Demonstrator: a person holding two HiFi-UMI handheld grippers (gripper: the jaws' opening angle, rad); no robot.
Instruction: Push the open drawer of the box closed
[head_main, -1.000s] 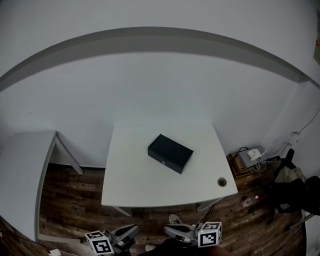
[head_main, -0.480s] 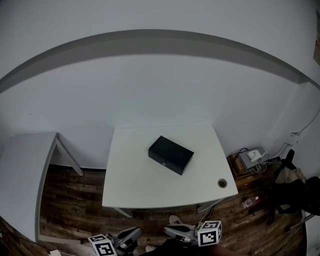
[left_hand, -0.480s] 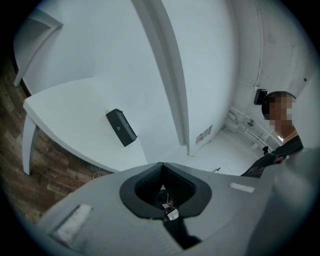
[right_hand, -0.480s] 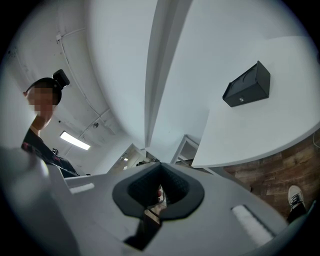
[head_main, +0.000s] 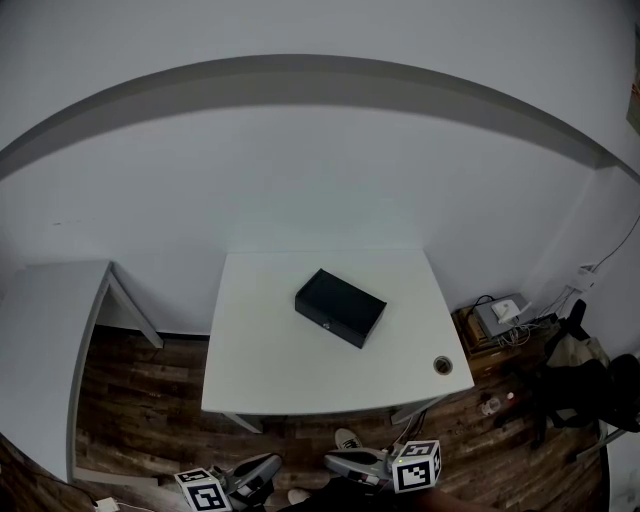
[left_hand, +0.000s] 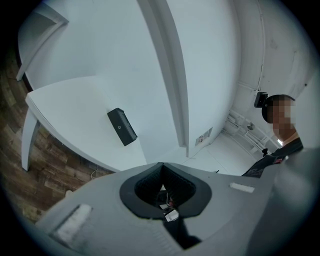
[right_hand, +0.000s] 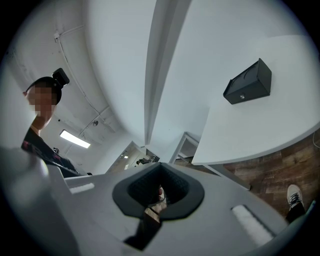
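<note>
A black box lies at an angle in the middle of the white table. Its front face carries a small round knob and looks flush with the body. The box also shows in the left gripper view and the right gripper view. Both grippers hang low near the person's body, well short of the table's near edge. My left gripper is shut with nothing between its jaws. My right gripper is shut and holds nothing either.
A second white table stands to the left. The main table has a round cable hole at its near right corner. A grey device with cables and dark bags lie on the wooden floor at the right.
My left gripper has sunk slightly lower in the head view. The box and my right gripper have not moved.
</note>
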